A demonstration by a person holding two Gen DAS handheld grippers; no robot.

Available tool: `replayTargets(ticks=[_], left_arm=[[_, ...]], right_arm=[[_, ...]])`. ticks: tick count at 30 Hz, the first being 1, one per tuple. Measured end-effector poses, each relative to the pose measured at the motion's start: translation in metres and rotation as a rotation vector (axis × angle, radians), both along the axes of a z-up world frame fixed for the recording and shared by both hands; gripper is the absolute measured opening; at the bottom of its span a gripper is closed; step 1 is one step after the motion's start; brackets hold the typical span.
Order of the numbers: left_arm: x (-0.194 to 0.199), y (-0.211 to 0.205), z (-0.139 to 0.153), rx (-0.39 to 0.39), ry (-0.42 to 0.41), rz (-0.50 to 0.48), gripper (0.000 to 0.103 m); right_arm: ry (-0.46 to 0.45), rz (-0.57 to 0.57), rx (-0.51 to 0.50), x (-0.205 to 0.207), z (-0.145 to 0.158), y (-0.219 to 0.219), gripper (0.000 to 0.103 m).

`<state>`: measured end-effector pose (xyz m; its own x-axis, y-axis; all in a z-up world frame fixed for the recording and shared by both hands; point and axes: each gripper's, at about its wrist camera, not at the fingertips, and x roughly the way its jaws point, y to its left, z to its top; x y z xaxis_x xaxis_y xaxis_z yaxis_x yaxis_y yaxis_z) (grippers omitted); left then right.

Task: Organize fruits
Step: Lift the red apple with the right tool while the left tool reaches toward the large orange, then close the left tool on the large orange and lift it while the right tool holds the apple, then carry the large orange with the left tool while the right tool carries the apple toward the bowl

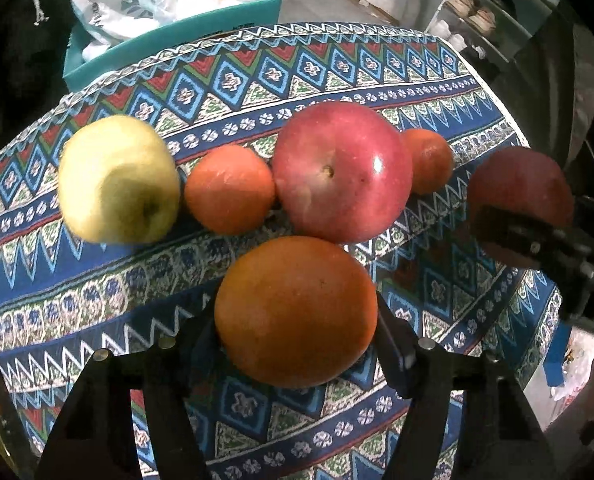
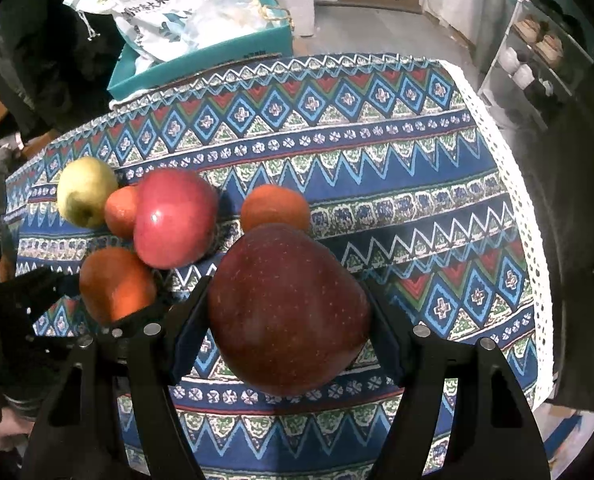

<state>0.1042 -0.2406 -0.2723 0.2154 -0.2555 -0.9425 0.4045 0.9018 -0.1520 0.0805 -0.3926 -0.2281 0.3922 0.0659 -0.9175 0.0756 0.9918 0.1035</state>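
Left gripper [image 1: 297,336]: jaws clenched on the large orange [image 1: 295,312], held near the camera above the bench [image 1: 437,80].
Right gripper [image 2: 287,332]: jaws clenched on the dark red apple [image 2: 289,320], also held above the bench.
Teal box [image 2: 201,56]: behind the bench's far edge, holding a white printed bag [image 2: 153,12] and clear plastic.
Shelf unit [image 2: 537,52]: beyond the bench's right corner, pale cups and brown items on its shelves.
Apples: three; the dark red one, a bright red apple [image 1: 341,172] and a yellow apple [image 1: 119,180], both lying on the patterned cloth.
Oranges: three; the held one, a small orange [image 1: 229,190] between the yellow and bright red apples, another small orange [image 1: 429,160] just right of the bright red apple.
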Motion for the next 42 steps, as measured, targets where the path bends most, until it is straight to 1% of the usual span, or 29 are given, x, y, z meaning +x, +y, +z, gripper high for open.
replayTargets(ticks=[3, 9, 14, 18, 26, 30, 36, 42], left_arm=[[-0.005, 0.007, 0.003, 0.006, -0.007, -0.001, 0.069], [-0.016, 0.023, 0.019, 0.010, -0.047, 0.002, 0.069], [-0.024, 0.039, 0.038, 0.002, -0.078, 0.016, 0.069], [-0.030, 0.045, 0.054, 0.004, -0.114, 0.025, 0.069], [-0.041, 0.066, 0.088, -0.015, -0.182, 0.046, 0.069], [-0.046, 0.073, 0.100, -0.011, -0.212, 0.053, 0.069], [-0.054, 0.090, 0.120, -0.034, -0.244, 0.074, 0.069], [-0.064, 0.102, 0.137, -0.038, -0.283, 0.080, 0.069]], right_arm=[[-0.016, 0.006, -0.007, -0.002, 0.006, 0.002, 0.072], [-0.048, 0.017, -0.018, -0.005, 0.020, 0.008, 0.072], [-0.086, 0.039, -0.022, -0.009, 0.036, 0.018, 0.072], [-0.118, 0.062, -0.034, -0.011, 0.049, 0.028, 0.072], [-0.167, 0.103, -0.039, -0.019, 0.070, 0.045, 0.072], [-0.190, 0.119, -0.038, -0.023, 0.081, 0.052, 0.072], [-0.219, 0.148, -0.030, -0.030, 0.096, 0.063, 0.072], [-0.249, 0.183, -0.029, -0.035, 0.111, 0.079, 0.072]])
